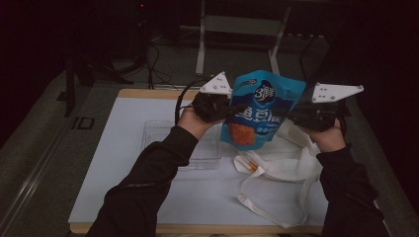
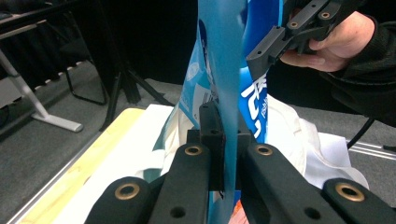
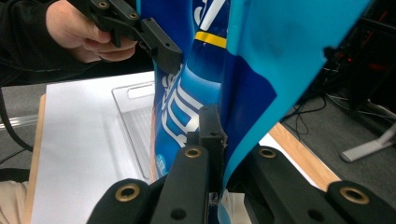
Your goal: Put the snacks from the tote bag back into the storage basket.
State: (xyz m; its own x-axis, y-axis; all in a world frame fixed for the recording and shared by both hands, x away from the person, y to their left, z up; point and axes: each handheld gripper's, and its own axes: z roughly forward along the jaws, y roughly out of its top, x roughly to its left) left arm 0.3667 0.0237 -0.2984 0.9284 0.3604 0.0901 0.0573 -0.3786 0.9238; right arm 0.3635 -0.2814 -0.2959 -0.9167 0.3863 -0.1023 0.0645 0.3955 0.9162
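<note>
High view, near to far: sleeves [image 1: 148, 182] rising from 6 o'clock, a white tote [image 1: 281, 163] slumped on the mat [image 1: 118, 163] at about 5, a clear tray [image 1: 163, 133] lying toward 9. Above both, held off the table near centre, a blue snack bag [image 1: 262, 111], upright, pinched on opposite side edges. Left gripper [image 1: 228, 109] at the bag's 9 o'clock edge, right gripper [image 1: 289, 112] at its 3 o'clock edge, each under a grey plate.

Left gripper view: jaws closed tight on the bag [image 2: 224, 93], film running edge-on between them; beyond, at 1 o'clock, the right gripper [image 2: 261, 58] biting the far edge, tote [image 2: 299, 140] below. Right gripper view: jaws likewise clamped on the bag [image 3: 252, 70]; left gripper [image 3: 163, 51] at 11 o'clock, tray [image 3: 135, 121] beyond on the mat.

Two-sided hold probably meant to keep the limp bag flat, upright and clear of the tote's mouth. Whether bound for tote or tray: cannot tell.
</note>
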